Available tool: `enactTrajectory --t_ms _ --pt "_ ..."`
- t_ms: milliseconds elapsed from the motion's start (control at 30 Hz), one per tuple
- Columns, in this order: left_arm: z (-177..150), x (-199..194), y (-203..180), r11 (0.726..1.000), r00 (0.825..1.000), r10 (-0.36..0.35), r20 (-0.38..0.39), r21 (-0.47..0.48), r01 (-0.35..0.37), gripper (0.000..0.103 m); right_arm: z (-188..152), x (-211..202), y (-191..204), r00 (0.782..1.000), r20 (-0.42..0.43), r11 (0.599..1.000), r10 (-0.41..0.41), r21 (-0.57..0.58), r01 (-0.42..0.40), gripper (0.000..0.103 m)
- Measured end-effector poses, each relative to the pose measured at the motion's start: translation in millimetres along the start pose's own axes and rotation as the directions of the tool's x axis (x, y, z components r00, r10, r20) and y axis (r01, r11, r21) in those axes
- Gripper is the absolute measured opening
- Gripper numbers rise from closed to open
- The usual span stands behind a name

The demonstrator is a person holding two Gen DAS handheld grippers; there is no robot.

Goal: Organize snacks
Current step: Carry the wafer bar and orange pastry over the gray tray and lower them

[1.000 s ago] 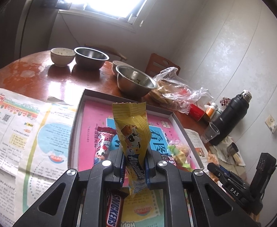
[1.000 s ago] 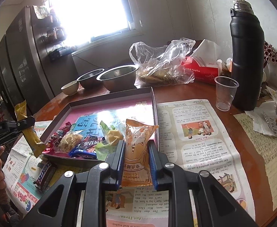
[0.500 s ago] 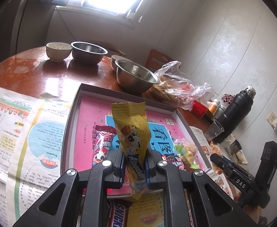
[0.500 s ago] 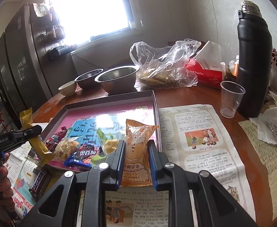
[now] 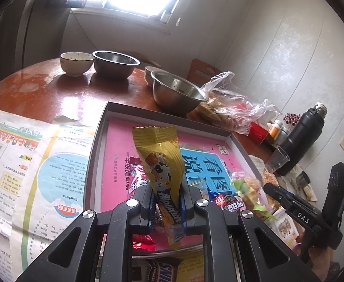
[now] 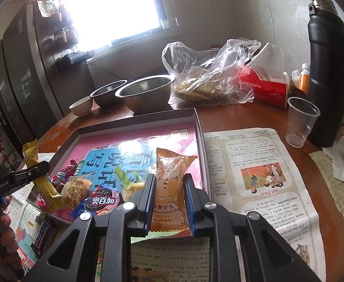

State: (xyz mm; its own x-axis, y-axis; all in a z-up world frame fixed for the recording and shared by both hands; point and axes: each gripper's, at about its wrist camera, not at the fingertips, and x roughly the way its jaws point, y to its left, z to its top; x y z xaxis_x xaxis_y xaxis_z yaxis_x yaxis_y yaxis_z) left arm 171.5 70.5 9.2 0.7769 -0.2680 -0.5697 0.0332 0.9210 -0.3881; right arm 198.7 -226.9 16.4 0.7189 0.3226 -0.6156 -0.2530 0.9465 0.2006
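My left gripper (image 5: 166, 196) is shut on a yellow Alpenliebe candy stick (image 5: 160, 164), held upright over the near edge of the shallow tray (image 5: 162, 115). My right gripper (image 6: 169, 183) is shut on an orange snack packet (image 6: 172, 176) at the tray's (image 6: 134, 123) near right corner. Several snacks lie in the tray's near part: a blue cookie pack (image 6: 99, 201), a fluffy cake (image 6: 76, 191), a green-wrapped sweet (image 5: 247, 188). A Snickers bar (image 6: 42, 235) lies on the newspaper outside the tray. The left gripper (image 6: 34, 170) with its yellow stick shows in the right wrist view.
Steel bowls (image 5: 177, 94) and a ceramic bowl (image 5: 76, 63) stand behind the tray. A plastic bag of food (image 6: 209, 75), a red tissue box (image 6: 265, 87), a plastic cup (image 6: 301, 121) and a black flask (image 6: 326, 77) stand at the right. Newspapers (image 6: 254, 169) flank the tray.
Both grippers have moved forward towards the tray, each still holding its snack. The left gripper's yellow stick now hangs over the tray's near edge.
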Motion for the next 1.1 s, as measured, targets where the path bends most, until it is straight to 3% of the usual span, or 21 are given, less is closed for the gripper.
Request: enactTrajectory --t_ms 867,1100 --pt "1 8 16 0.999 0.999 0.003 -0.036 -0.040 -0.004 0.023 4 20 1 0.999 -0.041 0.999 -0.032 0.010 0.033 0.025" --pt "0 11 17 0.999 0.999 0.005 -0.051 -0.051 -0.007 0.029 5 16 1 0.999 -0.035 0.999 -0.028 0.014 0.029 0.028"
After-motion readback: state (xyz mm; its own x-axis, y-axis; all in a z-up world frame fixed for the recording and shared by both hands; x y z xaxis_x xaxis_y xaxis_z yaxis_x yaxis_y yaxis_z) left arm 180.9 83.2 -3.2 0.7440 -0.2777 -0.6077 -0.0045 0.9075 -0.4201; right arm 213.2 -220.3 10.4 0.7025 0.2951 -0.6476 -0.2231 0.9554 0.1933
